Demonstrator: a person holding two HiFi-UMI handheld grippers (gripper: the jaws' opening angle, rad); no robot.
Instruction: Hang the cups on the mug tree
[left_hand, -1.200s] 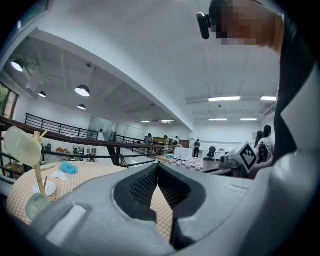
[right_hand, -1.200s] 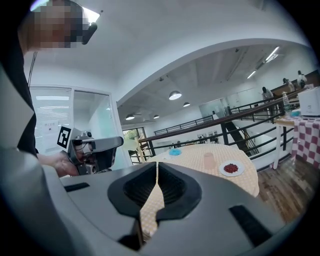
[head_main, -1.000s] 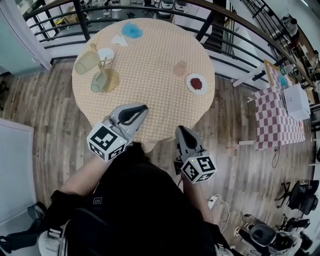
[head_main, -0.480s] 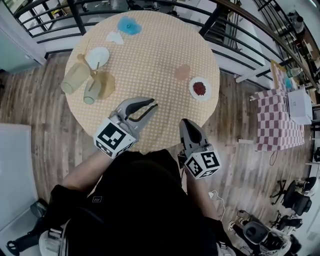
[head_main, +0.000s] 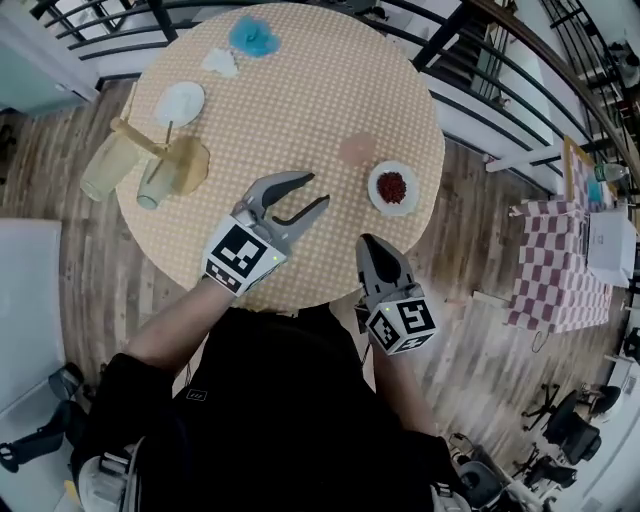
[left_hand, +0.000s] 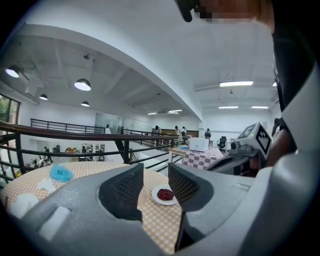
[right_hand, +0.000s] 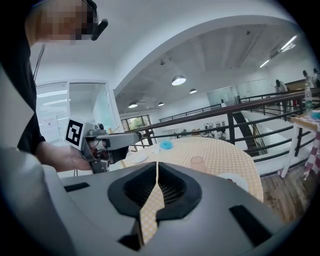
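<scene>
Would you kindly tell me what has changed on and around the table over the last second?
Both grippers advanced toward the table: the left gripper now reaches over it, its jaws have just been opening, nothing between them. The right gripper came nearer the plate, still shut and empty. Nothing was taken or released. The mug tree, pink cup and plate are unmoved.

The left hand-held gripper (head_main: 315, 190) extends forward off a bare left forearm (head_main: 172, 328), angled toward the right and close to level. Its jaws have just been opening and now stand apart, with nothing between them. The right hand-held gripper (head_main: 366, 243) is held nearer the torso, pointing forward and tipped slightly down, its jaws closed tip to tip on nothing.
</scene>
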